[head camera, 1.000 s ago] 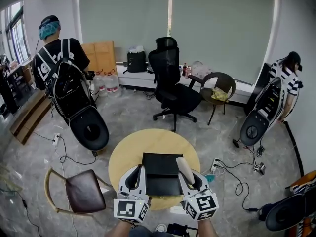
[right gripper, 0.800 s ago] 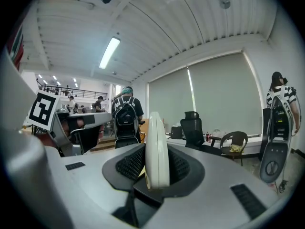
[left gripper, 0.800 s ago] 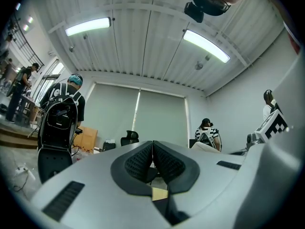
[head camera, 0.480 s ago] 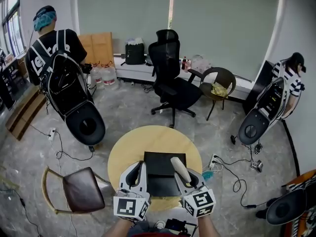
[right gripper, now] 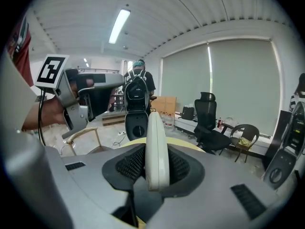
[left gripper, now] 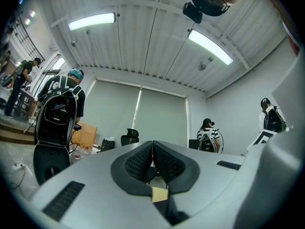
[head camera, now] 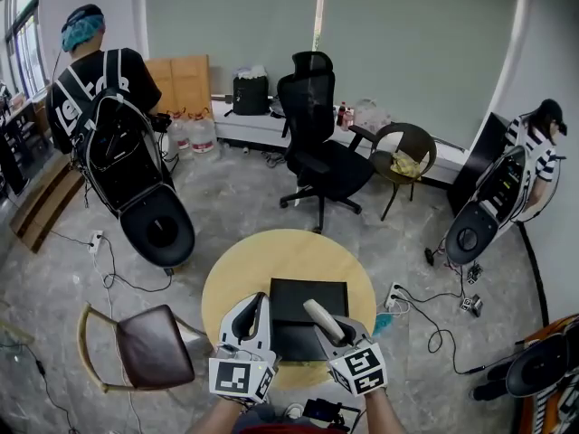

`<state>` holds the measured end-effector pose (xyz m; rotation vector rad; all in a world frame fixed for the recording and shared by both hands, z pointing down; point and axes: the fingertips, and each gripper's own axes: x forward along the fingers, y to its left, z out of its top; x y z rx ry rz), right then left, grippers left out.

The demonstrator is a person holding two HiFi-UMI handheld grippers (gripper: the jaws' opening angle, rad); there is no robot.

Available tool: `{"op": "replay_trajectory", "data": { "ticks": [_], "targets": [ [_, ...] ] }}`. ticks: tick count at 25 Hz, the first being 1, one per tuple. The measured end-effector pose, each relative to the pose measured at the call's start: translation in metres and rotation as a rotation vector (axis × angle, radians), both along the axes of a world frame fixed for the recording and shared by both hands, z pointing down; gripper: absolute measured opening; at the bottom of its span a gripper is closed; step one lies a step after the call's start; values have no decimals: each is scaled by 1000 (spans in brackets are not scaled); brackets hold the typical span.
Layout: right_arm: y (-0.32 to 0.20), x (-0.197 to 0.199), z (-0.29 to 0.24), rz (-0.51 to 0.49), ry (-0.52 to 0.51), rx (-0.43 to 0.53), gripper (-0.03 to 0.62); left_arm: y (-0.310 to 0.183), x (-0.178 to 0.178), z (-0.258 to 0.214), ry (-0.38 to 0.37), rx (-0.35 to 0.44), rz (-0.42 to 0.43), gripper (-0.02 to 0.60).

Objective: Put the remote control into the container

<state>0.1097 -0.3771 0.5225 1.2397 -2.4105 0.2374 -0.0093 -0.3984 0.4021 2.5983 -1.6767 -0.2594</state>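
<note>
The right hand-held gripper [right gripper: 157,168] is clamped on the remote control [right gripper: 157,146]. Its ribbed black pads press both flat sides of the pale, slim body, and most of the remote sticks out forward past the jaws. In the head view the remote control angles up and to the left from this gripper, over the right part of the black container [head camera: 291,322]. It looks to be held above the container's floor rather than resting on it, though from this steep angle that is hard to judge.

The container is an open, square black box on the round yellow surface [head camera: 262,260], near the edge closest to the person. The left hand-held gripper [left gripper: 152,151] has its jaws pressed together with nothing between them. It hovers just beside the container's left side, roughly level. Each gripper carries its cube with square markers at the near end.

A chair with a brown seat [head camera: 150,347] stands by the surface's left edge, and a black office chair [head camera: 317,152] stands beyond it on the grey floor. A person in a blue cap [head camera: 90,75] stands at the far left, and another in a striped top [head camera: 539,138] at the far right.
</note>
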Motion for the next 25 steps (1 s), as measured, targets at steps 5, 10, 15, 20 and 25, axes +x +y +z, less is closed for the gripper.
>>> {"op": "replay_trajectory", "data": {
  "ticks": [5,10,15,20,25],
  "targets": [
    [4,-10,21,-50,47,-50,123,2,-5,0,-4,-2,-12,14],
    [6,-24,42,-103,99,-98,123,0,-16,-1,-6,-6,-24,14],
    [8,-27,60,-141,141,-136,123,2,-20,-2,-9,-2,-41,14],
    [7,-17,89,-167,193,-197,123,0,-18,-2,-9,-3,-57,14],
    [13,-18,115,-178,239,-241,123,8,-29,1,-8,-2,-68,14]
  ]
}}
